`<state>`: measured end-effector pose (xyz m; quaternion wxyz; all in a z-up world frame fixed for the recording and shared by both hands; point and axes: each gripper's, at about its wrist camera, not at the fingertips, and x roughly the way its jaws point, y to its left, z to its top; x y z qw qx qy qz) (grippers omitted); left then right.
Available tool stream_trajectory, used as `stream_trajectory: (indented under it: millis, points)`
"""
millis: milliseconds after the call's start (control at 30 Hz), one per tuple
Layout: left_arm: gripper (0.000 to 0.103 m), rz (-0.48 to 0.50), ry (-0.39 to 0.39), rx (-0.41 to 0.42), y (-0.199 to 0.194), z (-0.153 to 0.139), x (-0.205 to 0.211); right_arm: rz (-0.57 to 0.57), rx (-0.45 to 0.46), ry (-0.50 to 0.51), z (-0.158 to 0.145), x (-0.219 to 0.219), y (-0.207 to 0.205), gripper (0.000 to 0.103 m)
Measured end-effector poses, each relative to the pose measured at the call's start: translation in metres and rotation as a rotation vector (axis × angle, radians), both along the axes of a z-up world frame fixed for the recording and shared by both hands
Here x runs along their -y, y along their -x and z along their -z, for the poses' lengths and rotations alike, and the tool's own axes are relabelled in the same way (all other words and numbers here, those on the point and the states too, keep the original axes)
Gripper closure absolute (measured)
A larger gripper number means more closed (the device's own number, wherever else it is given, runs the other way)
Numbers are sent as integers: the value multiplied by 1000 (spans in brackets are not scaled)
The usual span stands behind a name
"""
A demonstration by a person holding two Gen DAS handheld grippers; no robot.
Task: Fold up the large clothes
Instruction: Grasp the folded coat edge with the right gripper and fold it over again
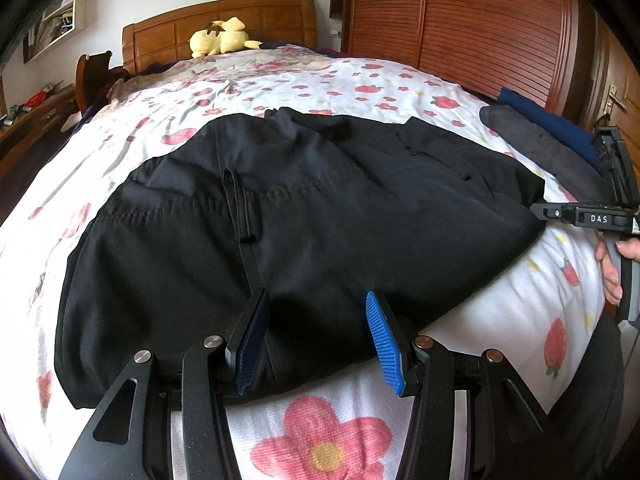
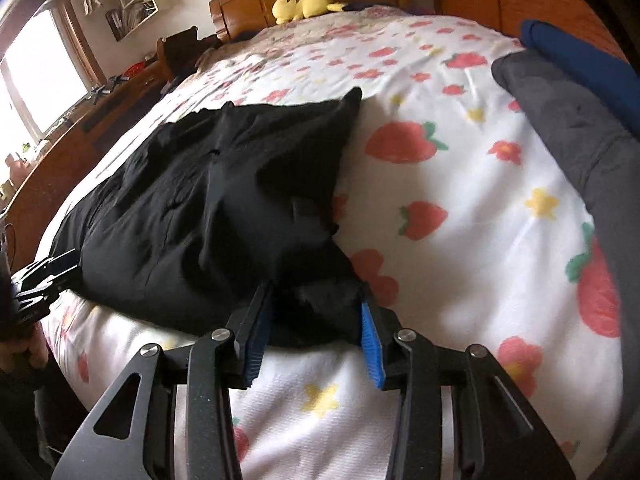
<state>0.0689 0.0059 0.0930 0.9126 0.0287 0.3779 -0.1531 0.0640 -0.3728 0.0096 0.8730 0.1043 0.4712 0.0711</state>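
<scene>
Left wrist view shows you the black garment [image 1: 288, 216] spread flat across the flowered bedsheet [image 1: 328, 432], its long axis running side to side across your view, with the near hem lying right at your left claw [image 1: 316, 336]. That claw stands about half open; its blue pads [image 1: 386, 344] straddle the hem, and I cannot tell whether cloth is pinched or only lying between them. Your right claw [image 2: 316, 332] sits at the garment's right-hand near corner, also partly open, with a bunched wad of black cloth between the pads [image 2: 370, 340]; the pads look close to the fabric, but a firm grip is not clear.

My reading is that the coming fold turns on this: both claws are on the near edge, the left toward the middle and the right at the corner, so the cloth lies ahead of and away from you, toward the headboard [image 1: 224, 28].

Only the left view shows the garment's whole outline and the seam down its middle. Only the right view shows how crumpled the corner is, and the far right corner standing up in a peak. Folded grey and blue clothes [image 2: 568, 92] lie near the bed's right edge, apart from the black piece.
</scene>
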Motion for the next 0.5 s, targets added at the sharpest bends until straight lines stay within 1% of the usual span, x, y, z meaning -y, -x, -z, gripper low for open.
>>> stream_trajectory:
  millis: [100, 133, 167, 200, 233, 267, 367, 500]
  points:
    - [51, -1, -3, 1, 2, 0, 1, 2, -13, -51, 4, 5, -2, 62]
    - [51, -1, -5, 1, 3, 0, 1, 1, -13, -62, 4, 6, -2, 65]
    - [51, -2, -5, -1, 3, -1, 1, -7, -8, -64, 2, 5, -2, 75]
    - [51, -4, -6, -3, 3, -2, 1, -17, 4, -62, 0, 3, 0, 78]
    - [51, -7, -6, -5, 3, -4, 2, -23, 16, -63, -2, 3, 2, 85]
    - [51, -9, -2, -4, 3, -6, 2, -33, 39, -66, -6, 1, 6, 88]
    - [51, 21, 36, 11, 3, -15, 9, -32, 96, -49, -21, -3, 12, 90]
    - [51, 69, 22, 32, 2, -19, 26, -30, 158, -67, -40, -7, 16, 91]
